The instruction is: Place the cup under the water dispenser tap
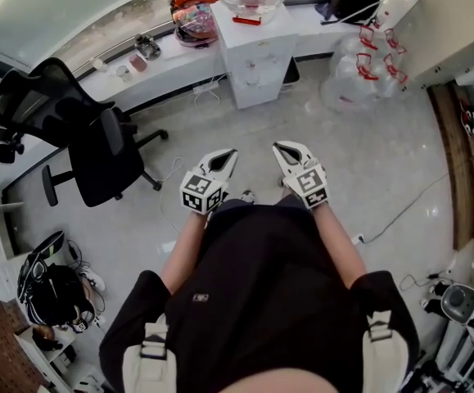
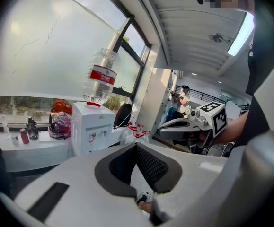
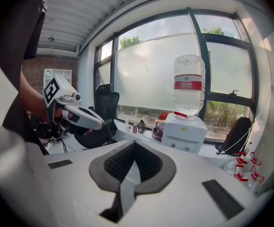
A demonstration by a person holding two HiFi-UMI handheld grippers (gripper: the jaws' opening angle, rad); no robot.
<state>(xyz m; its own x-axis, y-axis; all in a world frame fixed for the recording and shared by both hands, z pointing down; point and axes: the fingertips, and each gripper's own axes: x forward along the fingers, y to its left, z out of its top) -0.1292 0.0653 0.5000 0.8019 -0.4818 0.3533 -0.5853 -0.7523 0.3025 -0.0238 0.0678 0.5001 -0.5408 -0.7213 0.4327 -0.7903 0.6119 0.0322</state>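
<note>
Standing on the open floor, a person holds the left gripper (image 1: 230, 152) and the right gripper (image 1: 279, 146) side by side at waist height, both aimed toward the dispenser (image 1: 257, 56) on the far side of the room. Each gripper's own view shows its jaws clenched together with nothing between them, only bare floor showing past the pads.

The task appears to be at its very start. No cup is in either grip, and the space beneath the taps (image 2: 96, 136) looks empty. The likeliest cup is a small reddish one (image 2: 24, 136) on the window ledge (image 1: 179, 64), well to the left of the dispenser among a few small bottles (too small in these views to be sure it is the one meant). It stands apart from the dispenser and far from both grippers.

By this reading, everything is left to do: close the distance to the ledge, open a gripper, take the cup, carry it across to the dispenser and set it upright under a tap. An office chair (image 1: 97, 146) sits to the left of the path.
</note>
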